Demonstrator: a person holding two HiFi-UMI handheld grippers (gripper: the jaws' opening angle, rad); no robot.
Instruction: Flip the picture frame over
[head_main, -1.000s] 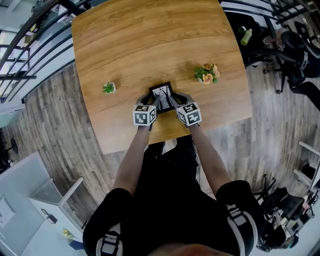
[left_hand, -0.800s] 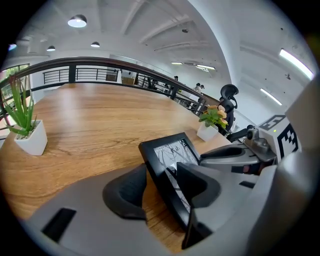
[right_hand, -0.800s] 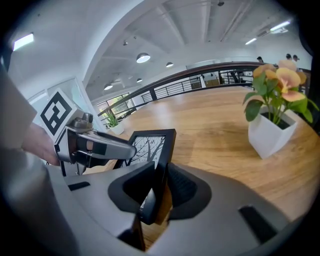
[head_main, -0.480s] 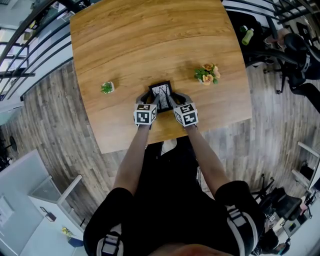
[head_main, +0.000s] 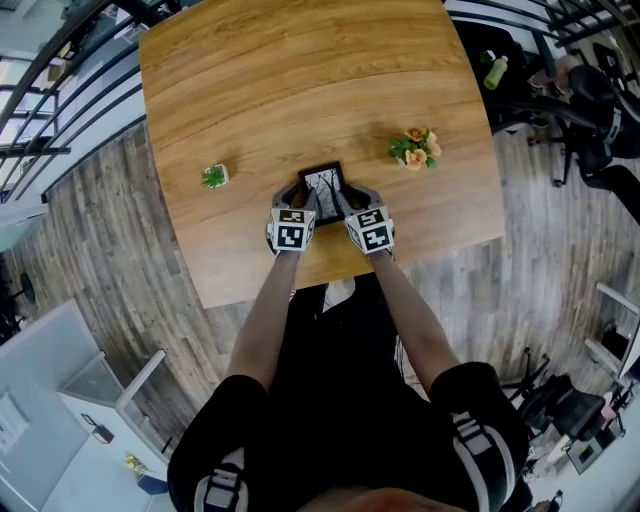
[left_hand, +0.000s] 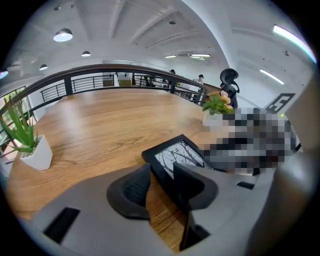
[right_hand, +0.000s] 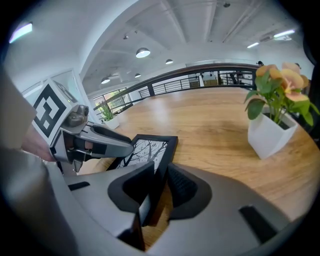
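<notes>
- The picture frame (head_main: 322, 187) is lying picture side up on the wooden table (head_main: 300, 80). It is close to the near edge and roughly midway between left and right. A print of bare black branches is showing in it.
- The left gripper (left_hand: 161, 172) is slanting down onto the frame's left rim.
- Its 2 jaws have just been closing and are straddling that rim. 1 is reaching over the print, and the outer pad (left_hand: 132, 187) is standing outside the rim. A strip of table is showing between that pad and the frame, so the jaws are standing apart and not yet gripping.
- The right gripper (right_hand: 161, 170) is slanting down onto the frame's right rim. Its 2 jaws are clamping that rim, 1 pressing on the face side and 1 on the outer edge, with no gap showing.
- From these views I cannot tell whether the clamped side is lifting off the table.
- The 2 marker cubes are sitting just near of the frame, 1 on each side, with the person's forearms running back from them to the near edge.
- A small green plant (head_main: 215, 177) in a white pot is standing to the left of the frame, well apart from it.
- A white pot of orange flowers (head_main: 415, 147) is standing to the right and slightly farther back, also apart from the frame.
- A dark railing (head_main: 60, 70) is curving past the table's far left.
- Black office chairs (head_main: 585, 110) are standing on the plank floor at the far right.
</notes>
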